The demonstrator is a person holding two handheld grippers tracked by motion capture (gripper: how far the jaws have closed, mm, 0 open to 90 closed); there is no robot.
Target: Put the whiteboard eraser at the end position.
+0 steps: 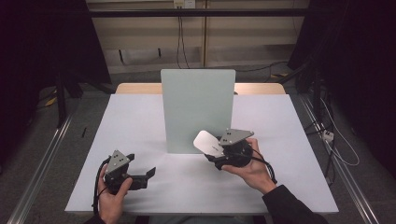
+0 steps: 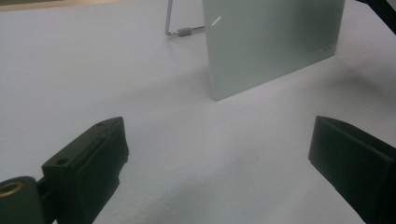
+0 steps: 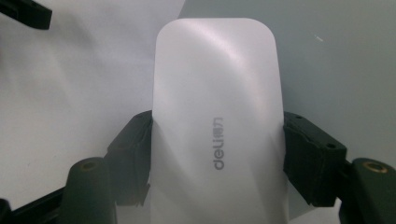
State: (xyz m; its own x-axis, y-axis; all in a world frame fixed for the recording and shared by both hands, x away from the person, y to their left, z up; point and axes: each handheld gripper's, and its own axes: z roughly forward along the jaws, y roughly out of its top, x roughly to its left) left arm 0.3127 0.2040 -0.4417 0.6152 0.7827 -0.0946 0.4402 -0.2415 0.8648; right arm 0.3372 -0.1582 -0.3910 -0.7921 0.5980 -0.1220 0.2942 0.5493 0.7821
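Note:
A pale green frosted board (image 1: 197,109) stands upright on a wire stand at the middle of the white table (image 1: 135,121). My right gripper (image 1: 214,152) is just in front of the board's lower right part, shut on a white rounded block (image 1: 208,142). In the right gripper view the block (image 3: 217,93) bears grey "deli" lettering, and both pads (image 3: 133,140) press its long sides. My left gripper (image 1: 150,172) rests low at the front left, open. In the left gripper view its jaws (image 2: 219,130) stand wide apart with bare table between them and the board (image 2: 271,42) beyond.
The board's wire stand (image 2: 180,31) reaches out behind it on the table. A wooden edge (image 1: 140,87) runs along the table's far side. Cables lie on the floor at the right (image 1: 336,144). One jaw of the left gripper (image 3: 28,11) shows at the top left of the right gripper view.

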